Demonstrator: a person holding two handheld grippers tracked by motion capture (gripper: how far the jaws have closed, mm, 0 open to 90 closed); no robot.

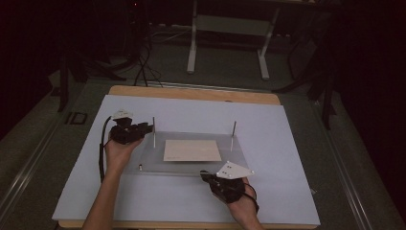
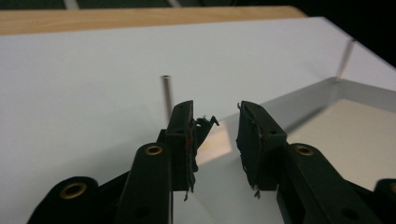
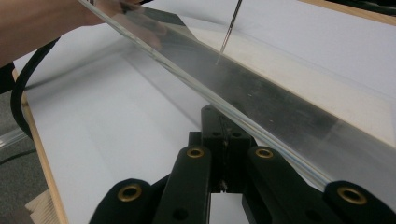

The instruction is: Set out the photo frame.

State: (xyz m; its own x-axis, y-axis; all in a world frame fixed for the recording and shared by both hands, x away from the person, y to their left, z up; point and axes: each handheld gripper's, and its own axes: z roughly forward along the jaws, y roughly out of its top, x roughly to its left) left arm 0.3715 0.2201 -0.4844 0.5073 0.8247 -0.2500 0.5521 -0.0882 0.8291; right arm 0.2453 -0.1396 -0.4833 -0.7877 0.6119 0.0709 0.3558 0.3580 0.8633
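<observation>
High view showed the clear acrylic plate [image 1: 191, 165] lying on the white board [image 1: 287, 191], a tan card [image 1: 192, 150] on its middle and thin metal pins [image 1: 153, 132] standing at its far corners. I had the right gripper [image 1: 207, 175] pinched shut at the plate's near edge, which looked gripped. My left gripper [image 2: 215, 135] stood parted with nothing between the pads, near the far-left pin. I judged the plate stiff, slick, fairly light and easily scratched, best taken by its edges, clear of the pins.
</observation>
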